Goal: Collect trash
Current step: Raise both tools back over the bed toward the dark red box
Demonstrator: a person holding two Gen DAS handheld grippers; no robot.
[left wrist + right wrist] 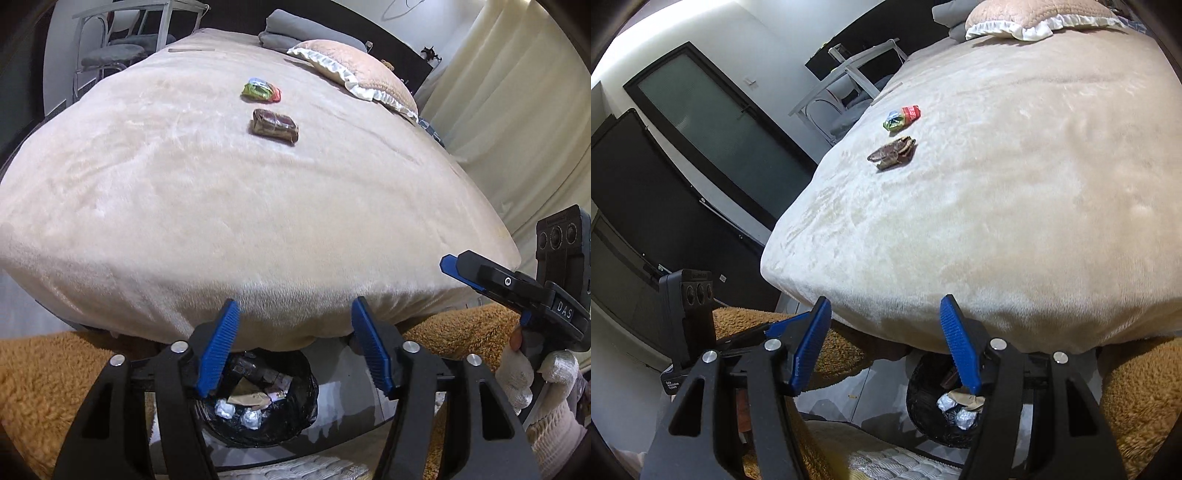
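A: How do the left gripper's point(295, 347) fingers point(218, 350) stand?

B: Wide apart, with nothing between the blue pads. They hang past the foot of the bed point(221, 206), above the bin point(303, 410) on the floor, and touch neither.

A: And the right gripper point(886, 343)?

B: The same: its fingers point(958, 347) are spread wide and empty. From its own camera the bin point(919, 398) sits low and to the right, partly behind the right finger. In the left camera this gripper point(491, 280) shows from the side at the right edge, held in a white-gloved hand point(532, 380); from that angle I cannot tell the gap.

A: Where is the trash?

B: Two pieces lie on the beige blanket, well apart from both grippers, toward the middle of the bed. The nearer is a brown wrapper point(275, 125); just beyond it, close but not touching, lies a green and red wrapper point(261, 90). The right camera sees them too, brown wrapper point(892, 153) nearer and the colourful one point(902, 117) behind.

A: And in the bin?

B: It has a black liner, and in it lie crumpled foil balls point(240, 413) and some scraps of paper and packaging.

A: Anything else about?

B: A frilled pillow point(362, 74) lies at the head of the bed, and a brown shaggy rug point(55, 376) lies on the floor on either side of the bin.
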